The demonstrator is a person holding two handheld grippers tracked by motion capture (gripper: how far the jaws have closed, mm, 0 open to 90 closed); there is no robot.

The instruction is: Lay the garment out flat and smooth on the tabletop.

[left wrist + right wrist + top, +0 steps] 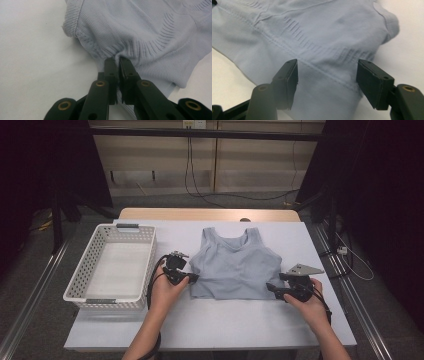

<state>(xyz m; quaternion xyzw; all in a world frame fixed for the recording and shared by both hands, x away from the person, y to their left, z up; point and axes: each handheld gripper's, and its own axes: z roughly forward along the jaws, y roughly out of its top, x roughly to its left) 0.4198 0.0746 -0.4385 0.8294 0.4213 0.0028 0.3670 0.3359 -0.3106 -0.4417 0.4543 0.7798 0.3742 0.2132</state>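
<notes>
Top (235, 265): laid flat mid-table, right of the white basket (112, 265).
Left gripper (192, 278): jaws pinched on the top's near-left hem.
Right gripper (272, 287): jaws spread at the near-right hem, nothing gripped.

Top (235, 265) flat on the table (215, 320), basket (112, 267) to its left, near the table's left edge

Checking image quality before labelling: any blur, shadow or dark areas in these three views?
High view: table evenly lit, both sides of the room nearly black, grey top sharp enough. Left gripper view: knit ribs crisp where the left tongs pinch the fabric, nearest arms soft. Right gripper view: right tongs open and slightly blurred, hem beneath them soft, soft shadow at the garment's left edge.
</notes>
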